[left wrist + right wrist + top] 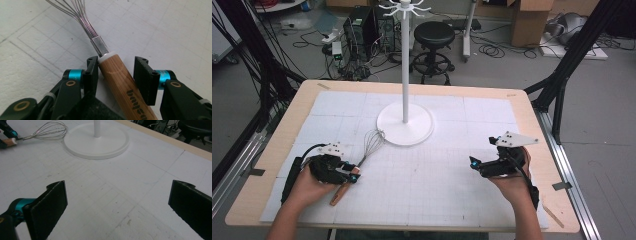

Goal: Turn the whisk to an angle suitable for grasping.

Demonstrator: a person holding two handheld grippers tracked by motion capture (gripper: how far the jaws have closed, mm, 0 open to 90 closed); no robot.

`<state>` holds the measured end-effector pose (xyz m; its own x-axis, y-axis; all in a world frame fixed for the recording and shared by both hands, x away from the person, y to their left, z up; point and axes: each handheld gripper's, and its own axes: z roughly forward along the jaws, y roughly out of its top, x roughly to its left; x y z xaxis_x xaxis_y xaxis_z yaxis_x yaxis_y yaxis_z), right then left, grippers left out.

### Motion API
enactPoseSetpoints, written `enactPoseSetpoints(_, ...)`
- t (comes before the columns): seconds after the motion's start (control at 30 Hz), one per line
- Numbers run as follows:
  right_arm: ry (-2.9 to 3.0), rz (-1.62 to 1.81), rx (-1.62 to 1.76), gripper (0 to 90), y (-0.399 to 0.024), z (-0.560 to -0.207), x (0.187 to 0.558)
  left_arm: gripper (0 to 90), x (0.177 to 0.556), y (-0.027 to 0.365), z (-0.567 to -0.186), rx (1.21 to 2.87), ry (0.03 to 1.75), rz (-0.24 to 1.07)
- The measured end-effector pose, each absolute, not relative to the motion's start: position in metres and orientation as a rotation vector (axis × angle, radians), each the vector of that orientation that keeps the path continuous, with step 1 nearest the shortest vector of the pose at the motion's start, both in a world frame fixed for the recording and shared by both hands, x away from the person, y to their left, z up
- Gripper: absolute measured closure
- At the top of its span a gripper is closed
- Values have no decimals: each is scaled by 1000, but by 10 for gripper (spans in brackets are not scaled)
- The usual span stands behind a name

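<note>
**Whisk handle sits between the left claw's pads**

Wooden and smooth, the whisk handle (125,85) lies on the tabletop (277,145) between the pads of the left claw (115,71). One pad touches the wood, the other stands a little apart, so the grip is narrow but not yet firm. I think this place near the white collar gives good control. The thin steel wires (373,141) point to the round white stand base (405,125). The right claw (117,205) waits wide, holding nothing.
</note>
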<state>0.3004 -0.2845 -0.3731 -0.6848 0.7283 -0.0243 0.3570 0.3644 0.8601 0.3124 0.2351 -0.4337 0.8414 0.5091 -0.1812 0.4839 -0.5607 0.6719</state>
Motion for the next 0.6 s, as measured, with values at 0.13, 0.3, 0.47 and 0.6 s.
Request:
enactPoseSetpoints(0.13,2227,1254,944,8,-285,-373,300,603,313,234,-433,2257,675,15)
enactPoseSetpoints(0.3,2228,1255,940,8,-284,-372,300,662,315,230,-435,2272,655,4)
enactPoseSetpoints(0.47,2229,1256,944,8,-284,-372,300,654,317,230,-436,2266,642,0)
enactPoseSetpoints(0.6,2233,1253,947,8,-283,-373,301,547,315,230,-433,2275,639,40)
